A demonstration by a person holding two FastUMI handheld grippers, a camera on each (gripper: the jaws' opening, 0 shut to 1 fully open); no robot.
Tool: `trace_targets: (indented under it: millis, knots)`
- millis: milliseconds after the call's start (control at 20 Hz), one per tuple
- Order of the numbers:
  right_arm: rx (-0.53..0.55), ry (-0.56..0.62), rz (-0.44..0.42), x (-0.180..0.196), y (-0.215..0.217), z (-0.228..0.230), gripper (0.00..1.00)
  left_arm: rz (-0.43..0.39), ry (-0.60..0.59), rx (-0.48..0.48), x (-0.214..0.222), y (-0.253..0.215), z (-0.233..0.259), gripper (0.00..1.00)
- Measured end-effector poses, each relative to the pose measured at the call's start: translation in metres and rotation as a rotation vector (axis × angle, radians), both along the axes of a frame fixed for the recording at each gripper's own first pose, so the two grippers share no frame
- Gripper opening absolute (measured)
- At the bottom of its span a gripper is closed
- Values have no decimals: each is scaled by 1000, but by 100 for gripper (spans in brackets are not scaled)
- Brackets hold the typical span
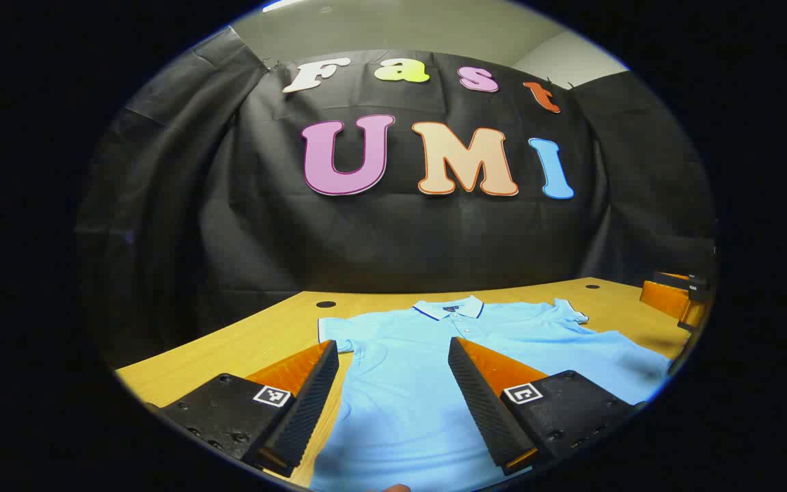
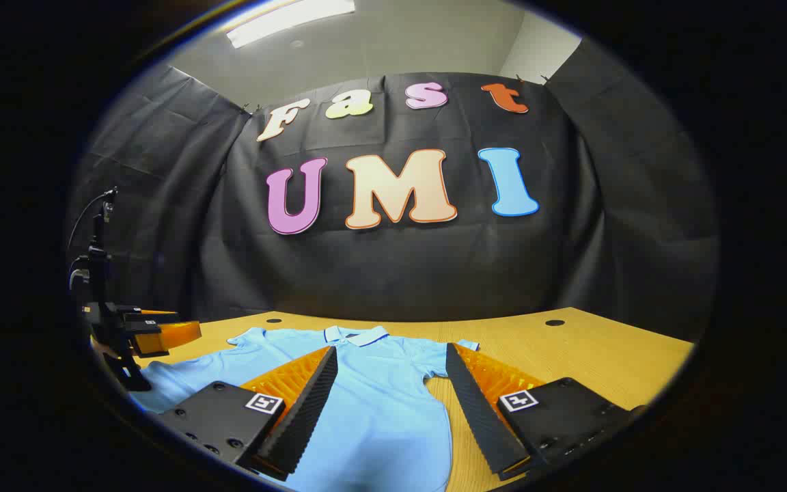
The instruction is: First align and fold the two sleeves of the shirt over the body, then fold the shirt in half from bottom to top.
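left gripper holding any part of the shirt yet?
No. In the left gripper view the left gripper hangs open above the shirt, which lies flat on the table, sleeves still spread.

No readable words or numbers appear on the objects. Each finger block of the left claw (image 1: 393,355) carries a small square black-and-white marker tag (image 1: 271,395), a coded pattern rather than text. The right claw (image 2: 388,359) bears matching marker tags (image 2: 518,400) on both finger blocks, equally unreadable as words.
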State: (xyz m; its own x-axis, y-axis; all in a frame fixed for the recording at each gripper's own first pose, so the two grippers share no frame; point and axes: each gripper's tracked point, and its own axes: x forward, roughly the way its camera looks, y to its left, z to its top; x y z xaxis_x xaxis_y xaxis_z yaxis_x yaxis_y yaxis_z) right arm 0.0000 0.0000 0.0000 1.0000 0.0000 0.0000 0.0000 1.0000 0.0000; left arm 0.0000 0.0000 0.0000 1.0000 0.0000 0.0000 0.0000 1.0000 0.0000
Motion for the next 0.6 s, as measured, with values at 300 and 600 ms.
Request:
trace_targets:
  millis: [300, 600]
  knots:
    - [1, 2, 2, 4, 0, 2, 99, 1, -1, 0, 0, -1, 0, 96]
    - [1, 0, 2, 7, 0, 2, 99, 1, -2, -1, 1, -1, 0, 96]
